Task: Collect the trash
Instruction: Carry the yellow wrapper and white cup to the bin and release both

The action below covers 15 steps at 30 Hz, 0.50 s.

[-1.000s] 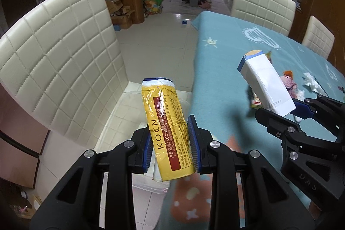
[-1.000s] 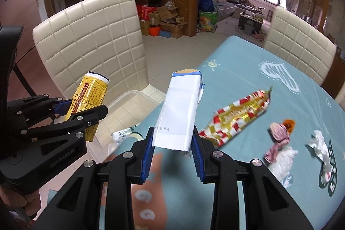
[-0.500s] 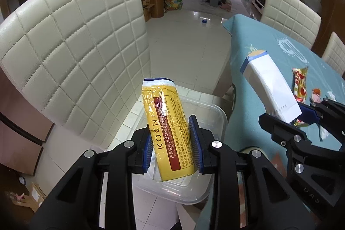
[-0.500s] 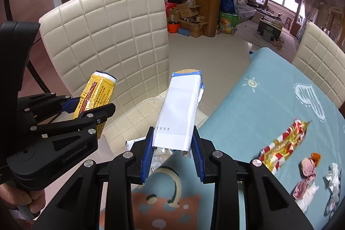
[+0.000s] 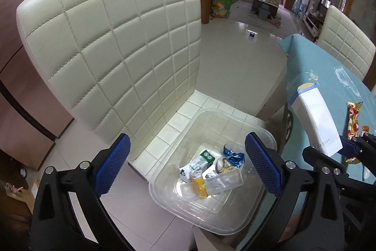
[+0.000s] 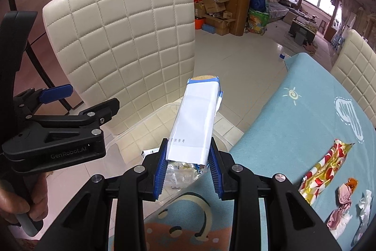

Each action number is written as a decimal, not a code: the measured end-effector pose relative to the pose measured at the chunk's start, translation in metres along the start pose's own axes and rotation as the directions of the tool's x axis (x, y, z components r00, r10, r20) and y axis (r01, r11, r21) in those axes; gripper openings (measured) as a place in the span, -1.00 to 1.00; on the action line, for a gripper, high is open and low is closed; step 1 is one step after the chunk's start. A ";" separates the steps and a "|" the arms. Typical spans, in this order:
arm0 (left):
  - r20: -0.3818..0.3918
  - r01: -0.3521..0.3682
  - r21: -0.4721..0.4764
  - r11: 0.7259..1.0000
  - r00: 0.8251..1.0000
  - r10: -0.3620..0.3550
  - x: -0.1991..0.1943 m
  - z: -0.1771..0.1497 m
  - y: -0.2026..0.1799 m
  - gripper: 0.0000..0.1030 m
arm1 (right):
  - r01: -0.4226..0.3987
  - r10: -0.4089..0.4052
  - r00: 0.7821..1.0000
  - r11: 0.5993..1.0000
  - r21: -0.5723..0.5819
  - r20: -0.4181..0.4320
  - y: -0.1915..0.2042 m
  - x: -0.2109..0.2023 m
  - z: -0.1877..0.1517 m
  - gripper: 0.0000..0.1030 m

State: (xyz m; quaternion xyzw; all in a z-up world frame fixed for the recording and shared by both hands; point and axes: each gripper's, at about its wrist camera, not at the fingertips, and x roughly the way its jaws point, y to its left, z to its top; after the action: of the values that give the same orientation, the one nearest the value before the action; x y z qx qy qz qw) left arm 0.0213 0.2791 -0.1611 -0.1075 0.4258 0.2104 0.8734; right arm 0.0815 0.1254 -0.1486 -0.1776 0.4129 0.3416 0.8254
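Over the clear bin [image 5: 256, 133] on the chair seat [image 5: 188, 114], left gripper [image 5: 186, 165] just sprung wide and empty, yellow packet [image 5: 199, 187] dropped inside, right gripper [image 6: 188, 171] clamping the white packet [image 6: 196, 119], wrappers [image 6: 326, 171] waiting near the table's [image 6: 293, 133] right edge.

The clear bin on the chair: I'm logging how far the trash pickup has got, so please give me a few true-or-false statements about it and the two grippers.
1. The left gripper is open with nothing between its pads. True; its jaws have just been opening.
2. The right gripper is empty. False: it is shut on the white packet.
3. The clear bin sits on the cream chair. True.
4. The bin holds nothing. False: several wrappers lie in it.
5. The red-and-gold wrapper lies on the tablecloth. True.
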 end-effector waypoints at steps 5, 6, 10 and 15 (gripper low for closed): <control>-0.012 -0.027 -0.031 0.999 1.000 0.027 0.000 -0.006 0.015 0.88 | -0.015 0.015 1.000 1.000 -0.018 0.004 0.008 0.002 0.003 -0.31; -0.015 -0.031 -0.039 0.999 0.999 0.030 0.000 -0.006 0.018 0.88 | -0.021 0.021 1.000 1.000 -0.020 0.005 0.009 0.002 0.003 -0.23; -0.021 -0.043 -0.069 0.997 0.999 0.042 -0.004 -0.010 0.028 0.88 | -0.001 0.002 1.000 0.999 -0.032 0.030 0.013 -0.003 0.003 0.17; -0.024 -0.046 -0.080 0.996 0.999 0.044 -0.010 -0.014 0.027 0.88 | -0.014 0.014 0.999 1.000 -0.016 0.029 0.011 -0.010 0.000 0.18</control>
State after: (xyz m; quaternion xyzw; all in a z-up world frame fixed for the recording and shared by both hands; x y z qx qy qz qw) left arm -0.0069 0.2951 -0.1621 -0.1353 0.4289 0.2457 0.8587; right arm 0.0692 0.1295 -0.1412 -0.1762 0.3995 0.3531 0.8274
